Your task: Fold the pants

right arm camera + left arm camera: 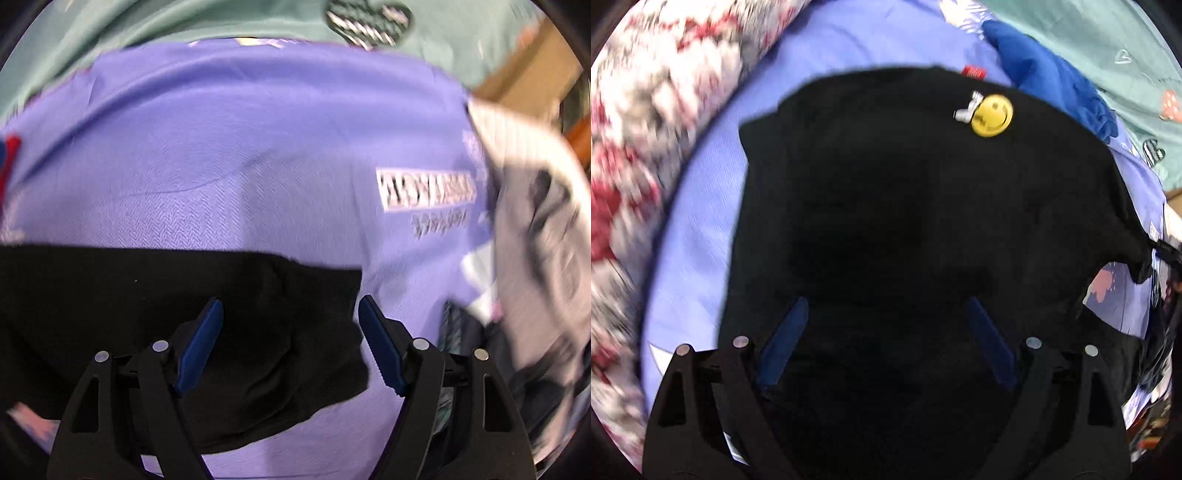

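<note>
The black pants lie spread on a purple sheet. A yellow smiley charm with a white clip rests on them near the far edge. My left gripper is open and hovers over the middle of the pants, its blue pads wide apart. In the right wrist view the pants' end lies on the purple sheet. My right gripper is open above that end, near its right edge, with nothing between the pads.
A red, white and grey patterned blanket lies to the left. A blue garment and teal fabric lie at the far right. Grey and white clothes are piled right of the right gripper.
</note>
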Demonstrator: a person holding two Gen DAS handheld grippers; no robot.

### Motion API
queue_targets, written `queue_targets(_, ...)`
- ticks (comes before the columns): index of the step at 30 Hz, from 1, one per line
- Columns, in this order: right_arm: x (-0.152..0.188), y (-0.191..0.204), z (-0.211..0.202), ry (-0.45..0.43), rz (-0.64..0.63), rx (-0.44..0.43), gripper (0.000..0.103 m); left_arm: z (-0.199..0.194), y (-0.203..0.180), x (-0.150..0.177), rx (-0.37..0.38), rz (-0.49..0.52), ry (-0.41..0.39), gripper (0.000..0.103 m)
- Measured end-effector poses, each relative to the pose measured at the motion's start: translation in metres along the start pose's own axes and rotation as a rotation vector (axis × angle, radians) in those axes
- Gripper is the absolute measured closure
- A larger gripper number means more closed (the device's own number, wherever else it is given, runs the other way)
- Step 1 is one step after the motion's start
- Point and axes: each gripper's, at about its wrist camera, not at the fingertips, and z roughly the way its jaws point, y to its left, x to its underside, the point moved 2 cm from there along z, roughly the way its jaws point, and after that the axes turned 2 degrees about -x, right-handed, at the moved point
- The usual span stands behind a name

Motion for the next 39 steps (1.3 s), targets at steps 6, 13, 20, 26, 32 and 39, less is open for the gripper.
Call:
queue_targets(6,0.015,0.01,0.01,0.04,-0.001,-0.08,0.067,0.02,0.003,0.015,-0.034,-0.043,0.038,0.014)
queue_targets(13,-0.01,0.028,-0.025,-0.118,-0.066,0.003,0.096,0.029,0.001,0.018,-0.054,-0.076,0.055,0.013)
queue_targets(20,-0.031,0.042,0.022,-0.041,-0.204,0.261,0.047,0.033,-0.015,0.011,-0.083,-0.029,0.063,0.013)
queue_targets(26,-0.042,0.073,-0.046,-0.283,-0.217,0.269,0.024,0.003,-0.019,-0.023,-0.125,0.137,-0.042,0.013)
queue_targets(32,-0.019,0.143,-0.062,-0.172,-0.352,-0.222,0.016,-0.011,-0.008,-0.077,-0.132,0.204,-0.122,0.013)
queue_targets(39,0.039,0.202,-0.039,0.036,-0.482,-0.41,0.076,0.004,-0.01,-0.124,-0.168,0.284,-0.104,0.015)
